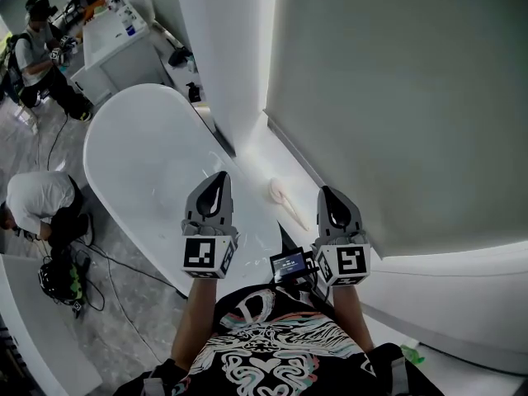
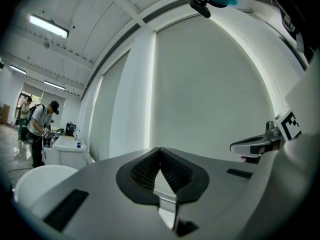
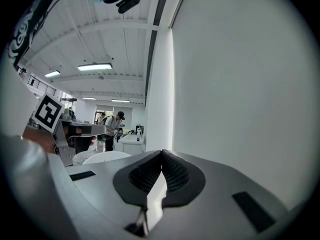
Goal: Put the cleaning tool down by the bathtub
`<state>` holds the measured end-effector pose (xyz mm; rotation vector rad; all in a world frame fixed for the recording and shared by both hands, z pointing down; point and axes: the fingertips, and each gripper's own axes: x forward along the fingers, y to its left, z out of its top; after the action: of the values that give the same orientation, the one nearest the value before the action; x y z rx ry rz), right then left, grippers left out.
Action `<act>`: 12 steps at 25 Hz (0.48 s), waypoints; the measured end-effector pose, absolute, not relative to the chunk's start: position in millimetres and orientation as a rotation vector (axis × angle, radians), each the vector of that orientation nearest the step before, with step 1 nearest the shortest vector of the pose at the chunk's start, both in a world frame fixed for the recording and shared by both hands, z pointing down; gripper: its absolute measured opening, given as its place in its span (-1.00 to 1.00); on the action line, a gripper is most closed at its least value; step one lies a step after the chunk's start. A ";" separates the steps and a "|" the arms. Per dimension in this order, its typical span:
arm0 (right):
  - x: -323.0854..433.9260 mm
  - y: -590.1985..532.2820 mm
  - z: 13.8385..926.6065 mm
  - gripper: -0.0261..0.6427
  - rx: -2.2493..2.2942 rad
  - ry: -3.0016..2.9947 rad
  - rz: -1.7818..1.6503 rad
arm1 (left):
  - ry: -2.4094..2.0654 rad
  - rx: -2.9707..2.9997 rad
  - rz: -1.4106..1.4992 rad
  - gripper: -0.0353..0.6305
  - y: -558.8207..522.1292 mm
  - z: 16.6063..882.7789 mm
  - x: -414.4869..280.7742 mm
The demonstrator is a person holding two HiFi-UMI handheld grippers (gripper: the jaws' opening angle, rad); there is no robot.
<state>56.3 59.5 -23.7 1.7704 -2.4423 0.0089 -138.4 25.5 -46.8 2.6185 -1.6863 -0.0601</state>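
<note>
Head view: cream, long cleaning tool (image 1: 283, 198) laid by white oval bathtub (image 1: 140, 151), beyond left gripper (image 1: 218, 177) and right gripper (image 1: 329, 193), both pressed together and empty; placement judged done, only withdrawal called for.

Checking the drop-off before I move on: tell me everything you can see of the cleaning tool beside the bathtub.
The cleaning tool is pale cream: a wider rounded head at the far end and a thin handle running toward the person. It lies flat on the white ledge between the bathtub and the wall. Neither the left gripper nor the right gripper touches it; material unclear.
</note>
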 end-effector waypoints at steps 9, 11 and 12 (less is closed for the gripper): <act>61.7 50.3 -25.1 -0.84 1.784 -2.472 0.008 | -1.708 2.610 -0.102 -0.85 14.5 -45.5 -133.7; 61.7 45.2 -26.1 -0.84 1.773 -2.480 -0.002 | -1.711 2.611 -0.099 -0.85 9.4 -44.7 -131.4; 62.0 43.3 -27.2 -0.84 1.765 -2.488 -0.009 | -1.714 2.610 -0.096 -0.85 7.8 -44.2 -130.3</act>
<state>62.0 43.3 -27.2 1.7653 -2.4882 -0.0086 -130.3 7.8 -44.2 2.6104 -1.7142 -0.0956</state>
